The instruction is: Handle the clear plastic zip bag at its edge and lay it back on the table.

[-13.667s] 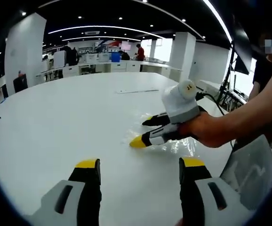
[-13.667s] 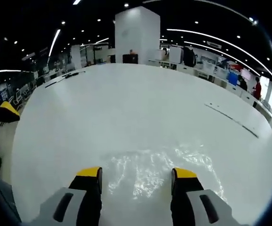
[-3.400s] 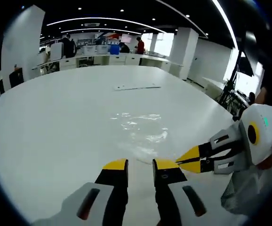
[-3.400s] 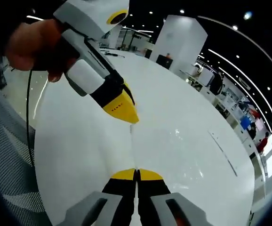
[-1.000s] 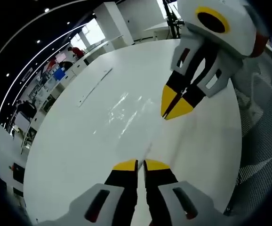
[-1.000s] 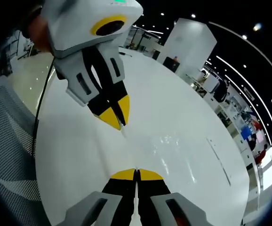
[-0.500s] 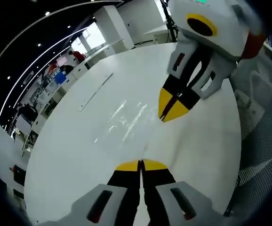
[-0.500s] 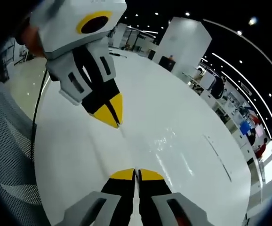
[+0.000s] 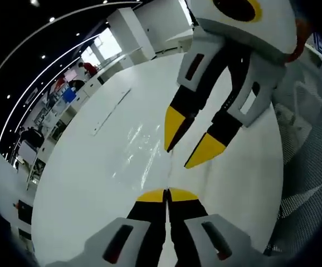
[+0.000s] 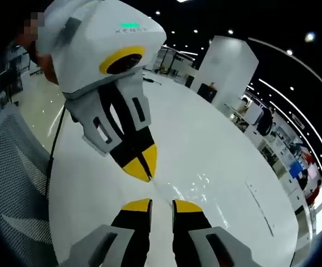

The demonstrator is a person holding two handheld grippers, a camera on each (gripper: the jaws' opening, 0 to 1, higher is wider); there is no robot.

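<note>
Broad white bench (image 9: 83,167), round-edged, stretching away toward a lit office with white pillars and distant people. Grey mesh chair back (image 10: 10,183) at the bench's near edge, also seen at the side in the left gripper view (image 9: 303,161). Long thin strip (image 9: 111,104) lying flat on the far part of the bench, well apart from everything else.

Clear plastic zip bag (image 9: 144,150) spread on the bench surface, visible mostly as glinting creases; near edge drawn up in a thin line toward the yellow tips. Same bag as faint shine beyond the tips in the right gripper view (image 10: 200,183).

Left gripper (image 9: 166,194) with jaws pressed together, pinching the bag's near edge; seen again from outside in the right gripper view (image 10: 142,167), tips closed, coming down from above.

Right gripper (image 10: 161,205) with jaws apart, a clear gap between the yellow tips, nothing clamped; in the left gripper view (image 9: 189,144) hanging just above the bag's edge, tips spread.
</note>
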